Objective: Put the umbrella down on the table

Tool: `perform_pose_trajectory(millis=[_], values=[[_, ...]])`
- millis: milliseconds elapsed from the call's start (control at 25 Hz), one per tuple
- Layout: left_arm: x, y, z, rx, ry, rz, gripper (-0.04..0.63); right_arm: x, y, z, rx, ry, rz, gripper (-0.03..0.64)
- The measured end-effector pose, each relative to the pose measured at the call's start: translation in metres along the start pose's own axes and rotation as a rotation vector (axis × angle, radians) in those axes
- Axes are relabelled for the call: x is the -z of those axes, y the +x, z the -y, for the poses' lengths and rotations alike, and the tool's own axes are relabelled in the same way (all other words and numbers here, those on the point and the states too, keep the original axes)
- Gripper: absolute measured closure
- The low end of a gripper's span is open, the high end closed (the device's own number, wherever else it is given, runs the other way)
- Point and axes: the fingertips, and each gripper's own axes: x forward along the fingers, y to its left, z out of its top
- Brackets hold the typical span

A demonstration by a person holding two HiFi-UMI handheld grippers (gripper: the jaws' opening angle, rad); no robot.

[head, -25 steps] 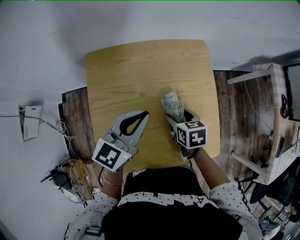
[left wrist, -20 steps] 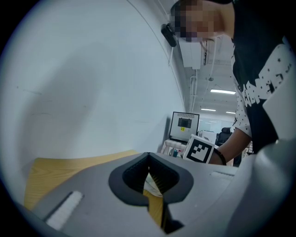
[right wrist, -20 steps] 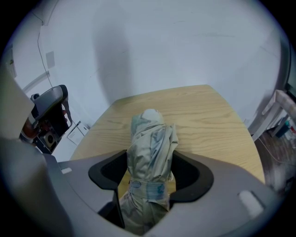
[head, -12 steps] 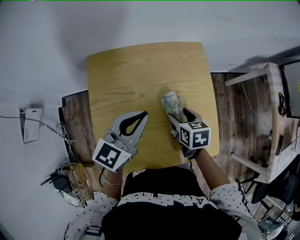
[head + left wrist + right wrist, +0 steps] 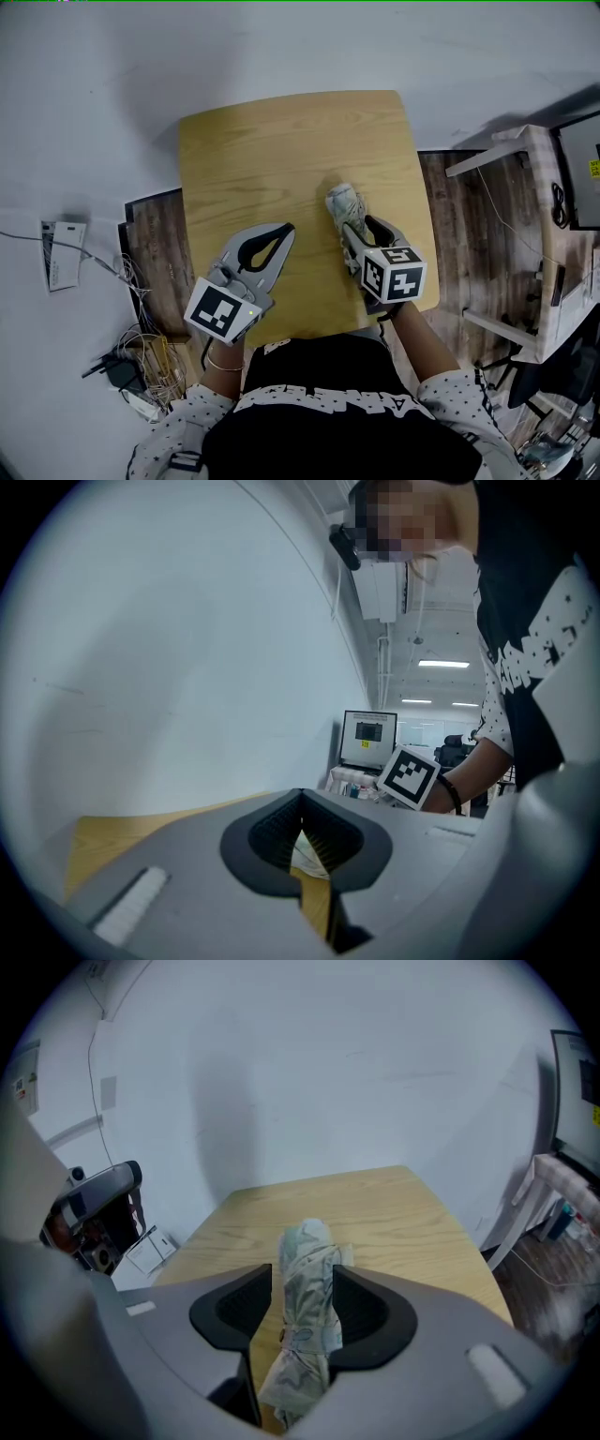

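1. Wood-grain bench [image 5: 281, 141] stands on dark plank flooring [image 5: 150, 248], with a white wall behind it.
2. Your umbrella [image 5: 344, 204] is folded and wrapped in pale patterned fabric. It sits at about 3 o'clock from the bench's centre, with its far end pointing toward 12 o'clock. No view shows whether it rests on the wood.
3. Your right claw [image 5: 361, 234] comes in from 5 o'clock, tilted downward. Its jaws are closing on the umbrella [image 5: 306, 1269], with both pads against the fabric. The near end of the umbrella hangs out below them.
4. Your left claw [image 5: 289, 228] is near the umbrella at its 9 o'clock, over the near left part of the bench. In the left gripper view its tips [image 5: 300, 797] are pressed together and nothing is caught between them.
5. Off the bench, a tangle of cables [image 5: 141, 361] lies at 8 o'clock and a white frame [image 5: 525, 150] stands at 3 o'clock.
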Motion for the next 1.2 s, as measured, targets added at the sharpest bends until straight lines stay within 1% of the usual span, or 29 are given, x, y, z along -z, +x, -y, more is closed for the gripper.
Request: perform_pose_trajectory(millis=[80, 160, 320, 360, 560, 760, 1040, 1200], values=[[-0.002, -0.001, 0.0, 0.003, 0.007, 0.015, 0.595, -0.002, -0.004, -0.003, 0.0, -0.001, 0.02, 0.408], [-0.002, -0.003, 0.002, 0.007, 0.012, 0.02, 0.595, -0.005, -0.008, -0.004, 0.005, 0.0, 0.047, 0.439], [-0.009, -0.009, 0.005, -0.017, 0.017, 0.028, 0.595, -0.013, -0.022, -0.001, 0.035, -0.024, 0.108, 0.585], [-0.009, -0.011, 0.005, -0.021, 0.015, 0.031, 0.595, -0.015, -0.026, 0.0, 0.038, -0.028, 0.124, 0.601], [-0.011, -0.014, 0.012, -0.037, 0.014, 0.019, 0.595, -0.024, -0.04, -0.003, 0.019, -0.028, 0.188, 0.601], [-0.016, -0.012, 0.032, -0.022, 0.03, 0.012, 0.595, -0.037, -0.068, -0.006, -0.01, -0.058, 0.266, 0.603], [-0.033, -0.01, 0.058, -0.009, 0.046, 0.026, 0.595, -0.052, -0.108, -0.004, -0.031, -0.078, 0.352, 0.603], [-0.039, -0.014, 0.07, -0.015, 0.054, 0.034, 0.595, -0.056, -0.125, -0.006, -0.045, -0.078, 0.393, 0.603]])
